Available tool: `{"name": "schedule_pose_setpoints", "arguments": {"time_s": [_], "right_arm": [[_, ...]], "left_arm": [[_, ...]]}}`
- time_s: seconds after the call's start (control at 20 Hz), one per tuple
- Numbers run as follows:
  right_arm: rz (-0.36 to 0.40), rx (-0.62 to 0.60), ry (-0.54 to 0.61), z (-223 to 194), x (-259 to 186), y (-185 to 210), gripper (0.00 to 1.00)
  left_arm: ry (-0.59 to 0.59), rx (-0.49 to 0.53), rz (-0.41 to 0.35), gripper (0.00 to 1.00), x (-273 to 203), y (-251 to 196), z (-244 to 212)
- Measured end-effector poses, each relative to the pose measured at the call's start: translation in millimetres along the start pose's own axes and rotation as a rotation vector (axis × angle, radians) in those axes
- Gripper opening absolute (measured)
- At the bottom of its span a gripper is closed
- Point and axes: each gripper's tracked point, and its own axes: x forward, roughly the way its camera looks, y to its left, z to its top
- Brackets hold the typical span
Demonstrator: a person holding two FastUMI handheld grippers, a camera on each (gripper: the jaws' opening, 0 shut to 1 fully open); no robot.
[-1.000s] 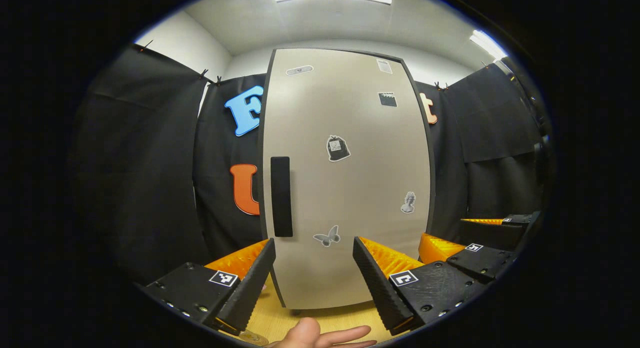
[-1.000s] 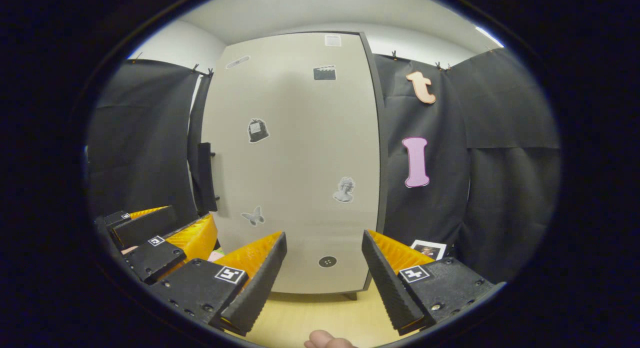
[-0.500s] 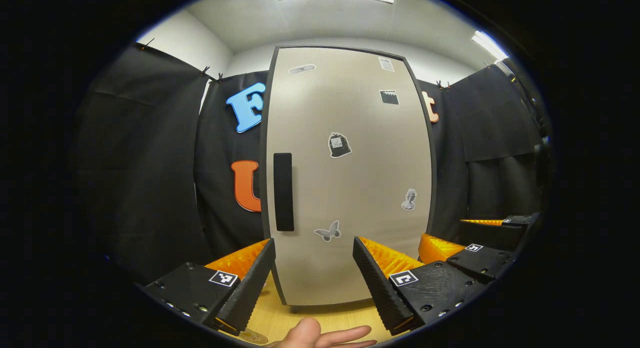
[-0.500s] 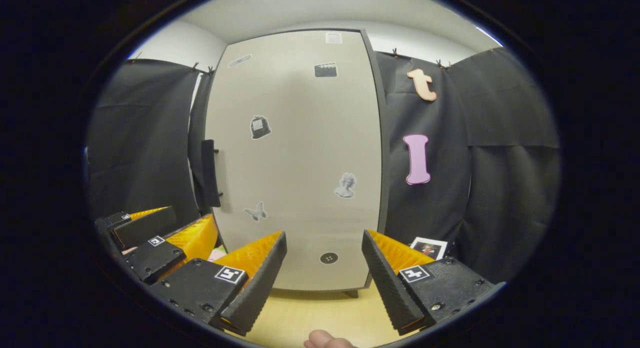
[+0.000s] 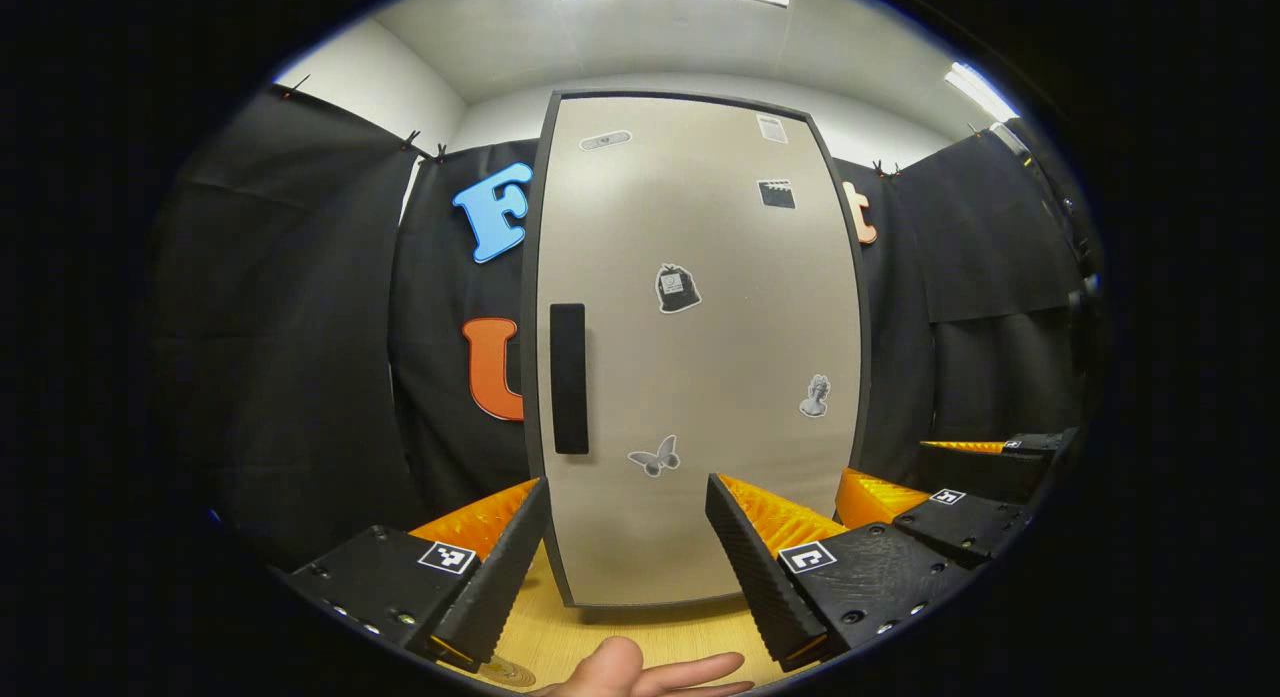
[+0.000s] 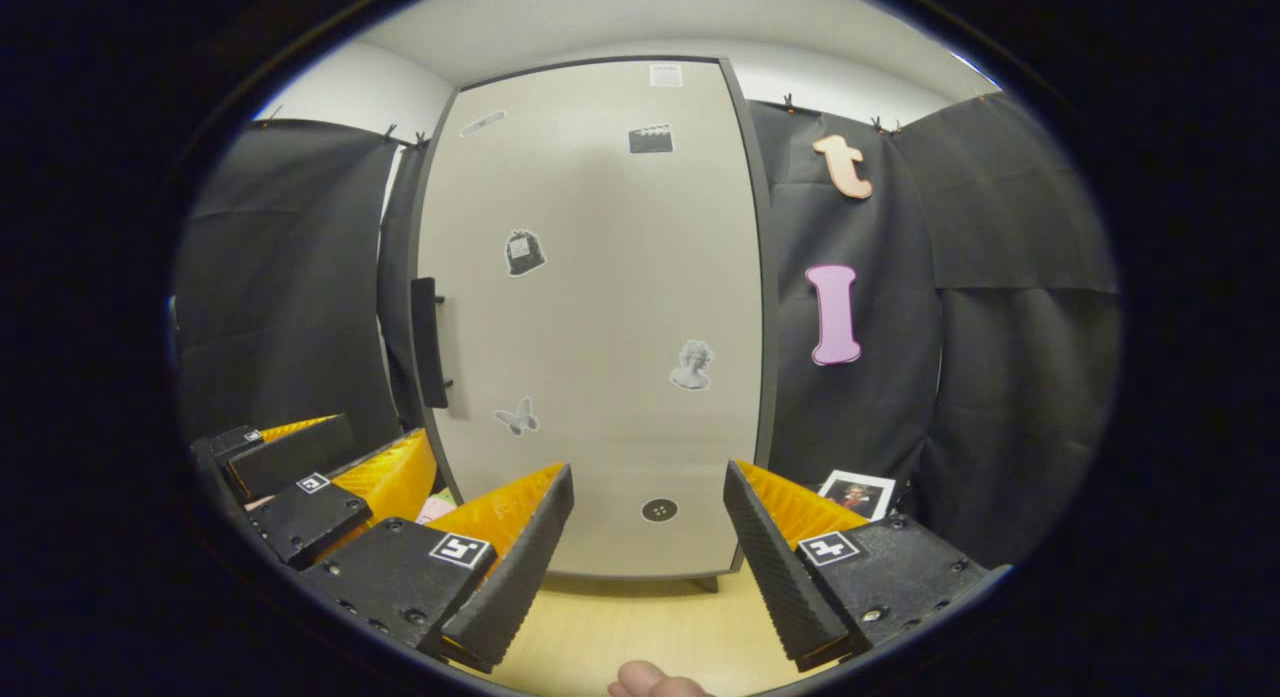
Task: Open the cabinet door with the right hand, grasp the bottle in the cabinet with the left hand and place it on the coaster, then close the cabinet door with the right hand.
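I face the shut cabinet door (image 6: pixel 600 307) with my right gripper (image 6: pixel 648 522) and left gripper (image 5: pixel 628 532) both spread and empty, the bottle presumably hidden inside, so next my right must reach the dark handle (image 6: pixel 430 342).

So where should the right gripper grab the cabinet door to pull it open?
Take the dark vertical handle on the cabinet door, near its left edge. It stands off the panel, so the open right gripper can likely straddle the bar from the front, one finger each side.
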Motion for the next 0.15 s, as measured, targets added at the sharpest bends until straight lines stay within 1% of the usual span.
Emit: {"name": "schedule_pose_setpoints", "arguments": {"time_s": [0.1, 0.15], "right_arm": [[-0.001, 0.001, 0.003, -0.6, -1.0, 0.5, 0.97], [-0.001, 0.001, 0.004, -0.5, -1.9, 0.5, 0.95]], "left_arm": [[0.001, 0.002, 0.001, 0.94, -0.1, 0.0, -0.5], [0.003, 0.000, 0.000, 0.94, -0.2, -0.4, -0.2]]}}
